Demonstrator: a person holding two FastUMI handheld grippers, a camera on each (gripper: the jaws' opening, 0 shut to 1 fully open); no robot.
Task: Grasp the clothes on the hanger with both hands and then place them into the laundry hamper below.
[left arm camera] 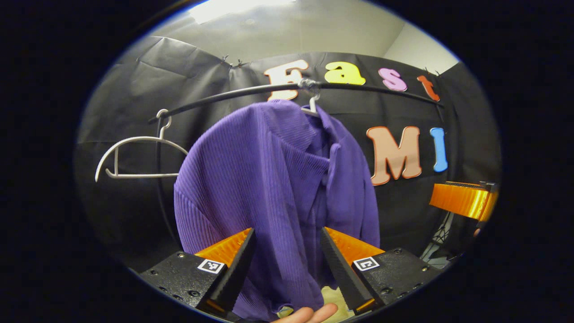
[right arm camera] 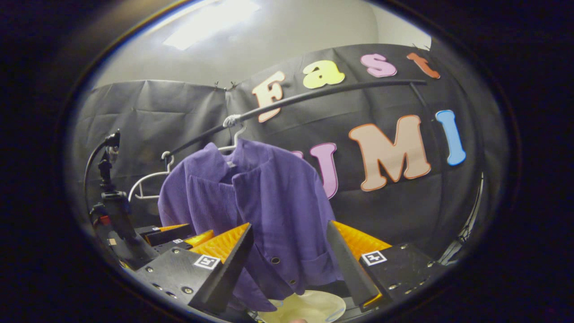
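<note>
Purple shirt (left arm camera: 278, 188) above pale hamper (right arm camera: 309, 307)

Staged recording booth set up as a laundry corner, not a lived-in home.
Creased black cloth wall (right arm camera: 148, 112) clipped up beneath a plain pale ceiling (right arm camera: 278, 40); a thin black curved clothes rail (left arm camera: 224, 95) carries a bare white wire hanger (left arm camera: 134, 154) and a hung purple ribbed shirt (left arm camera: 269, 179); a black camera stand (right arm camera: 107, 179) stands at one side.

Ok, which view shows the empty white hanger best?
The left gripper view: the empty white hanger hangs in full on the rail, left of the purple shirt. The right gripper view shows part of it behind the shirt.
</note>
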